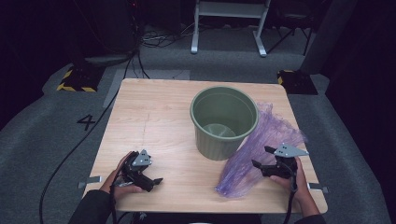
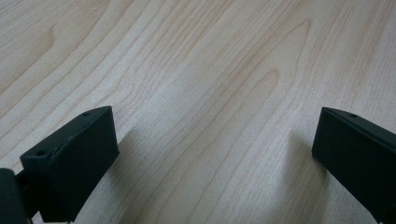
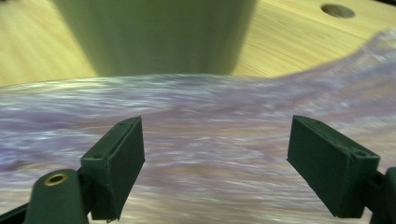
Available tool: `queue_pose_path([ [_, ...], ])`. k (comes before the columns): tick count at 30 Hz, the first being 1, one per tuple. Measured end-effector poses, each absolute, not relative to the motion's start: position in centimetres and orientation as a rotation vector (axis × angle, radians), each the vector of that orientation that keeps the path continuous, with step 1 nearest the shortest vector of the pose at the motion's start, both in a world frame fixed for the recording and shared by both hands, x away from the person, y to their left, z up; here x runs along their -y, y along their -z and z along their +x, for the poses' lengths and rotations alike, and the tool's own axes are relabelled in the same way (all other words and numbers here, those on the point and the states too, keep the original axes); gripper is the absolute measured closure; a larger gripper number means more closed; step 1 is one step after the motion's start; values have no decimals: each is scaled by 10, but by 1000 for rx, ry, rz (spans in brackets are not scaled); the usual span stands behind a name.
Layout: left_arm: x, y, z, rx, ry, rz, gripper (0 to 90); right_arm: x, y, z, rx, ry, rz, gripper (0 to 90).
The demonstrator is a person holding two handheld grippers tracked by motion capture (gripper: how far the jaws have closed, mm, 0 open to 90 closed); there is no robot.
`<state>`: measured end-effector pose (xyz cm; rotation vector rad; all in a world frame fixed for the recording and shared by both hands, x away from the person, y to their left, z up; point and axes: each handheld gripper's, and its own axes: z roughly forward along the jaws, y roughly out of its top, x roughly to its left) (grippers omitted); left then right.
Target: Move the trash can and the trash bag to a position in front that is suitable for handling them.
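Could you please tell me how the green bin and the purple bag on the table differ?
The green bin stands upright, rigid and open at the top; the purple bag lies flat and crumpled beside it. The bin is opaque, the bag thin and see-through. Both rest on the wooden table, at its right side.

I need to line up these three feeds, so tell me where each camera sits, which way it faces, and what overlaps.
High view: fixed above the near edge, looking forward and down on the light wooden table; both forearms and hands enter below, with the left tool and right tool.
Left gripper view: rides the left tool, facing bare tabletop between open jaws.
Right gripper view: rides the right tool, over the crinkled purple plastic bag, facing the round green plastic bucket.
Shared: bag and bucket show in the high and right gripper views.
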<state>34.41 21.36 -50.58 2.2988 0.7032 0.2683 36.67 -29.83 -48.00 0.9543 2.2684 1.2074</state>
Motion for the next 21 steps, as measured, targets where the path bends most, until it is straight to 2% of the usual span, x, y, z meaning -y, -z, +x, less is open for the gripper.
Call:
queue_pose_path([
  [5,-213,506,344,-704,-268,2298,0,296,492,380,-2314,-1093,1013,168],
  [10,-213,506,344,-704,-268,2298,0,292,502,389,-2370,-1038,1058,216],
  [17,-206,506,342,-730,-277,2293,1,285,500,384,-2400,-1094,1005,547],
  [20,-200,506,340,-793,-300,2277,0,283,500,384,-2407,-1115,997,669],
  [21,-200,506,340,-793,-300,2277,0,283,500,384,-2407,-1115,997,669],
])
